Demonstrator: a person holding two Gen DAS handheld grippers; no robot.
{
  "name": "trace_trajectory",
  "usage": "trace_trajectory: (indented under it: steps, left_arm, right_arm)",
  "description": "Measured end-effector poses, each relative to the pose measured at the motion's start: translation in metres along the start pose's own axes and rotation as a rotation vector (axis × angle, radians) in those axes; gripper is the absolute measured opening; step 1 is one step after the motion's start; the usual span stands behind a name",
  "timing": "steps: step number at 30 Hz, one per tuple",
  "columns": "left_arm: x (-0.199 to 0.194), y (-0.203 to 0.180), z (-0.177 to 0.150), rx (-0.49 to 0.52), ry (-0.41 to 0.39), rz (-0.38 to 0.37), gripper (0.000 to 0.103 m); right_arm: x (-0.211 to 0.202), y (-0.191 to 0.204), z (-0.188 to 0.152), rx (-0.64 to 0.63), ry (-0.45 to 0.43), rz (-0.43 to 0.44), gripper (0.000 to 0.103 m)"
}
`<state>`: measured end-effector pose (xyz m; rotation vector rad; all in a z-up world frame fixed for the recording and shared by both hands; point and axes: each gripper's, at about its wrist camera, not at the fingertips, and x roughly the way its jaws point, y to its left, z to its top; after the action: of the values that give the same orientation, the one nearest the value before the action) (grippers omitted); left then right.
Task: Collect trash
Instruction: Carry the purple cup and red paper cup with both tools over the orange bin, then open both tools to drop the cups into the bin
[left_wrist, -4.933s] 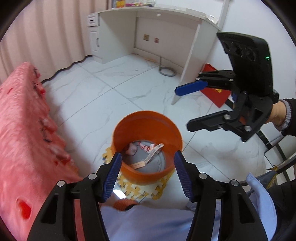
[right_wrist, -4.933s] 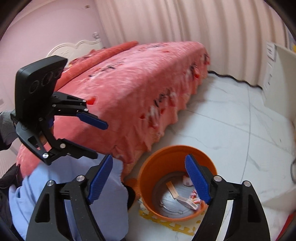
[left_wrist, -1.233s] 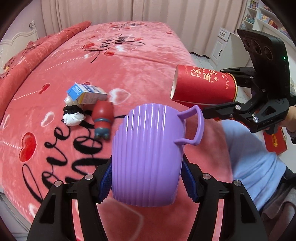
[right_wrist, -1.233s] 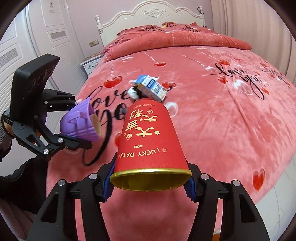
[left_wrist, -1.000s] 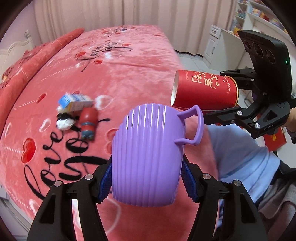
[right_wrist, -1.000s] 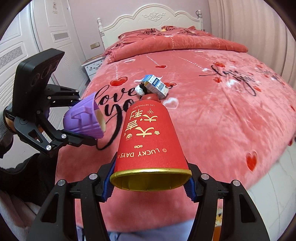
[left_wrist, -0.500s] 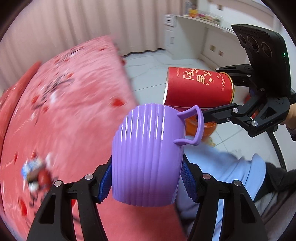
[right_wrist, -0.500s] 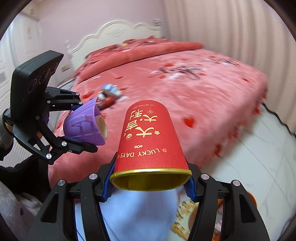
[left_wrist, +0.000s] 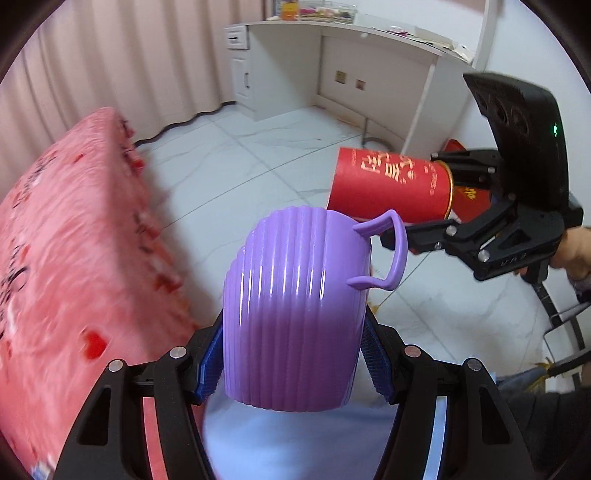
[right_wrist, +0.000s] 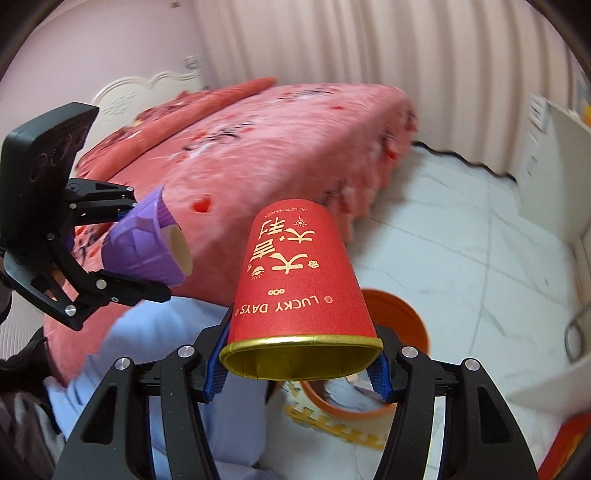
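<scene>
My left gripper (left_wrist: 293, 363) is shut on a ribbed purple cup (left_wrist: 295, 310) with a handle, held in the air; it also shows in the right wrist view (right_wrist: 147, 243). My right gripper (right_wrist: 299, 365) is shut on a red paper cup (right_wrist: 299, 280) with gold lettering, mouth toward the camera; the cup also shows in the left wrist view (left_wrist: 391, 190). The orange bin (right_wrist: 402, 314) stands on the floor just behind and below the red cup, mostly hidden by it. In the left wrist view the bin is hidden behind the purple cup.
The bed with a pink-red blanket (right_wrist: 277, 147) fills the left side. A white desk (left_wrist: 351, 44) stands at the far wall over white tiled floor (left_wrist: 258, 155). A yellow foam mat (right_wrist: 332, 424) lies under the bin. The person's light-blue clothing (right_wrist: 184, 369) is near.
Both grippers have swung away from the bed toward the floor with their cups still held. The orange bin has come into the right wrist view below the red cup.
</scene>
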<state>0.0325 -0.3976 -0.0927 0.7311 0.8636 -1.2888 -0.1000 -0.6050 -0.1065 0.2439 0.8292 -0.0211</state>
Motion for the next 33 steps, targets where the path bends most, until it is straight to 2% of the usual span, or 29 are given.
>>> trace_trajectory:
  steps: [7,13,17,20,22,24,33]
  left_arm:
    - [0.060,-0.007,0.025,0.018,0.058,-0.057,0.065]
    - [0.100,-0.006,0.044,0.005,0.094,-0.092,0.065]
    - [0.114,-0.007,0.048,0.009,0.120,-0.092,0.066]
    - [0.128,-0.009,0.051,0.008,0.139,-0.105,0.067]
    - [0.134,-0.012,0.052,0.022,0.145,-0.074,0.071]
    - [0.138,-0.012,0.053,0.031,0.150,-0.050,0.074]
    - [0.138,-0.013,0.053,0.022,0.155,-0.058,0.074]
  right_arm:
    - [0.021,-0.053,-0.027,0.094,0.046,-0.046,0.061]
    - [0.046,-0.081,-0.036,0.152,0.075,-0.065,0.061]
    - [0.065,-0.095,-0.036,0.179,0.088,-0.071,0.062]
    - [0.077,-0.100,-0.036,0.186,0.092,-0.084,0.068]
    - [0.085,-0.103,-0.035,0.189,0.097,-0.104,0.070]
    - [0.092,-0.105,-0.035,0.195,0.108,-0.106,0.071]
    - [0.096,-0.107,-0.042,0.217,0.119,-0.101,0.071]
